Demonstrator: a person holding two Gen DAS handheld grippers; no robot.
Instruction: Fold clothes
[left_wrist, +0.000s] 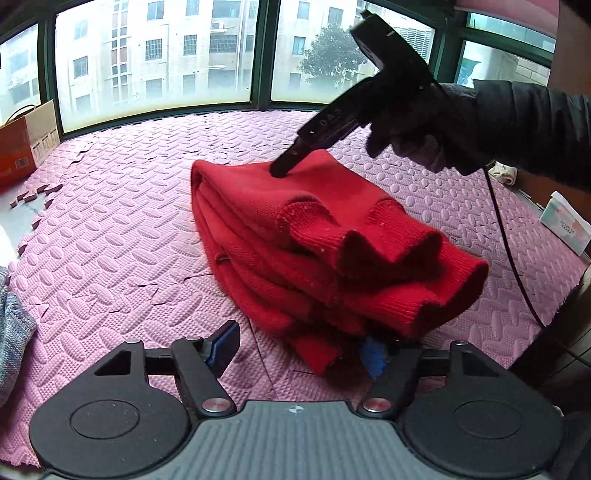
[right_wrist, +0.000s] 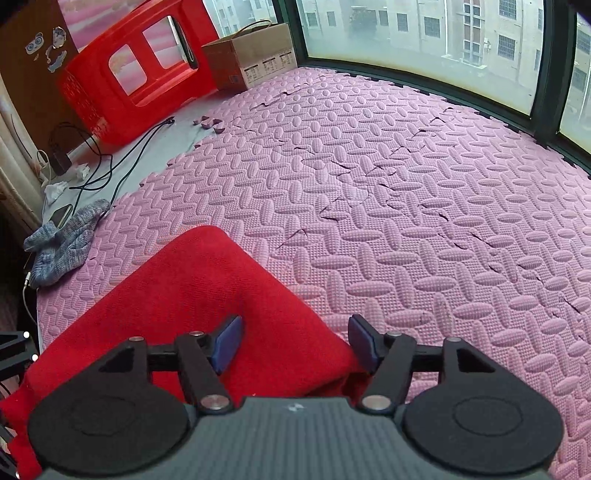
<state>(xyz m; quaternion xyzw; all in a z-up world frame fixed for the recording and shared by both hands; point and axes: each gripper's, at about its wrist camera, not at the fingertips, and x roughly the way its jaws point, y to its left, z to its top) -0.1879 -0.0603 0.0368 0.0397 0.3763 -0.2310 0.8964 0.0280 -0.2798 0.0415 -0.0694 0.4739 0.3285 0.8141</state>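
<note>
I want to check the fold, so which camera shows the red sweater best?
The left wrist view: the whole folded red sweater shows, stacked layers and ribbed cuffs included. The right wrist view shows only one flat corner of it, partly behind the right gripper.

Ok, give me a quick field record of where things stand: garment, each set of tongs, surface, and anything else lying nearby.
garment: red sweater, folded in layers, ribbed cuffs facing the left camera
left tongs: open, at the sweater's near edge
right tongs: open, resting on the sweater's top
surface: pink foam mat
nearby: blue-grey knit at the mat's edge; red basket; cardboard box
</note>
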